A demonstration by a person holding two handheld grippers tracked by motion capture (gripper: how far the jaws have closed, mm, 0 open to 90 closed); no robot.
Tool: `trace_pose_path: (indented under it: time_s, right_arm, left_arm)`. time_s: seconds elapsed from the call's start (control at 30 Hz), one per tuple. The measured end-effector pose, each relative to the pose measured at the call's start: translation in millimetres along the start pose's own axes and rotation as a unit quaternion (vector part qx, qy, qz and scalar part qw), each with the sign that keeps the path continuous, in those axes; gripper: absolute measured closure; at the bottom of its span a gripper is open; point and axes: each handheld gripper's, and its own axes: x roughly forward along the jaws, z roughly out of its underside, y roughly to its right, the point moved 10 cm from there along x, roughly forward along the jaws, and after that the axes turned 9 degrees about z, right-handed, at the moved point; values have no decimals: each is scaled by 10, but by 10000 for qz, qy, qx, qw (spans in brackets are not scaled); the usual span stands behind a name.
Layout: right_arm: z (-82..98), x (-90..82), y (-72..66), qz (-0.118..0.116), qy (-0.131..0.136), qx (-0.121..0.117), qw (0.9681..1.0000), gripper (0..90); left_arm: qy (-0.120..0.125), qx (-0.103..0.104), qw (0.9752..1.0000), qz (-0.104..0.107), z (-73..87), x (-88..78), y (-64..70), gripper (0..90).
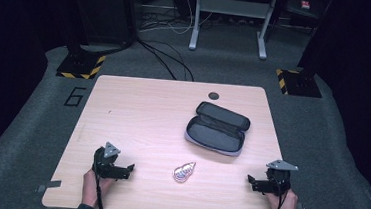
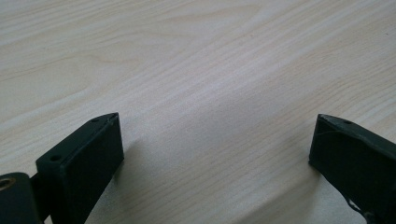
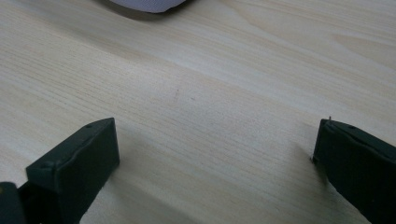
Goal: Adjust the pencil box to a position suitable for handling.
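Hand-held grippers, left and right, gape wide, empty.

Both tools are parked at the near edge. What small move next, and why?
Probably ease the left tool toward the shell-shaped item: both tools are open and empty, and it lies loose between them, with the open pouch behind.

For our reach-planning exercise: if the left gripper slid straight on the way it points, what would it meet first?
Probably the small pink-and-white shell-shaped item; the left gripper points right along the wooden table, though exact alignment is uncertain.

Bare table left, case (open) right
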Motion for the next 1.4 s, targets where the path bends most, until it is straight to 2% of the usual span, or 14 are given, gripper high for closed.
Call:
trace_pose_path:
  time_s: [0.43,0.67,0.7,0.73,0.77,0.8,0.9,1.0,1.1,1.13,1.23,1.33,1.4]
  right_arm:
    - [-4,1,-3,21,9,34,10000,0]
    - [-3,1,0,28,3,19,10000,1]
    - [-6,3,3,33,21,3,10000,1]
    - [-7,4,0,30,26,29,10000,1]
    - [-7,4,0,30,26,29,10000,1]
    - [-8,5,2,25,28,12,10000,1]
    - [-5,3,2,20,13,9,10000,1]
    - [-7,5,6,13,20,-22,10000,1]
    - [-6,6,6,29,25,-4,10000,2]
    - [-6,4,2,17,16,5,10000,2]
    - [-3,2,0,16,4,16,10000,2]
    - [-3,1,-1,19,5,17,10000,2]
    - [-4,2,-1,19,10,18,10000,2]
  left_arm:
    - [-4,1,10000,-14,0,-2,-3,28]
    - [9,-83,9999,-79,6,-16,-26,27]
    - [-34,-150,9999,-32,18,-28,-13,26]
    - [41,-162,9999,-46,6,-27,-17,11]
    - [81,-243,9997,26,0,-27,5,11]
    - [60,-213,9997,106,-15,-31,56,9]
    - [127,-175,9997,136,-53,-19,129,8]
    - [199,-121,9992,333,-131,-4,284,7]
    - [180,3,9990,404,-181,27,400,7]
    - [232,30,9990,371,-204,43,422,6]
    - [300,-52,9981,538,-267,52,514,3]
    - [328,51,9974,637,-354,56,637,3]
    - [396,44,9970,658,-386,61,671,3]
